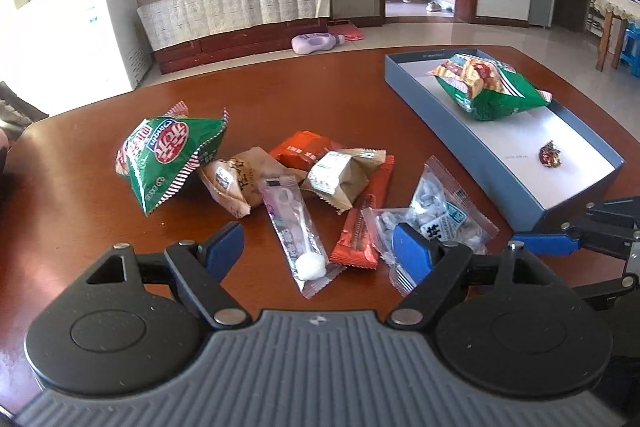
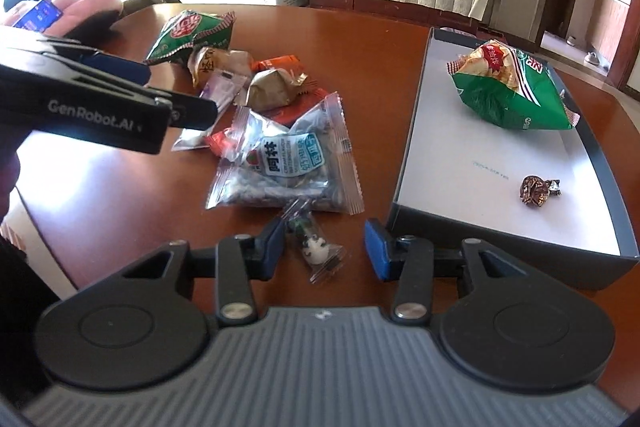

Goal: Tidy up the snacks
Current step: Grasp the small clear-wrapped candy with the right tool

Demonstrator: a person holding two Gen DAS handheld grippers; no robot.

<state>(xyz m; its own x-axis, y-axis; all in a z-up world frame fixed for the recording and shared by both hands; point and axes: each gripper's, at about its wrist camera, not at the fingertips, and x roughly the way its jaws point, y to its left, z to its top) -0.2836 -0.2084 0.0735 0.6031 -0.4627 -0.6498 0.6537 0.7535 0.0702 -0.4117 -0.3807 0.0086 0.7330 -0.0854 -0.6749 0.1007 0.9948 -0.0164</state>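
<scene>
So the right gripper [image 2: 324, 247] is down low over the brown surface [image 2: 120, 187] with a small clear-wrapped candy [image 2: 318, 251] sitting between its blue fingers [image 2: 378, 251]. One finger looks right up against the wrapper and the other stands off with a gap, so nothing is pinched, just narrowed around it. The candy's long axis runs away from the gripper, twisted tail pointing toward the clear bag of pale sweets [image 2: 286, 167] just past it, and I can't tell if those two wrappers touch. The left gripper [image 1: 320, 247] has its fingers spread wide and empty, hovering over the near end of the snack pile. Between them lies a long clear packet with a white ball at the near end [image 1: 298, 231], pointing up-left into the heap, and a red bar [image 1: 362, 223] beside it runs roughly the same way. The green chip bag [image 1: 168, 163] sits at the far left of the pile. The brown and orange packs in the middle overlap so much that I can't count them. The grey box [image 2: 404, 163] is off to the right, long side running away, with a second green bag [image 2: 516, 91] at the far end and a little foil candy [image 2: 538, 190] nearer. Lots of bare floor in the box between them, and its near corner is right beside the right gripper's outer finger.
</scene>
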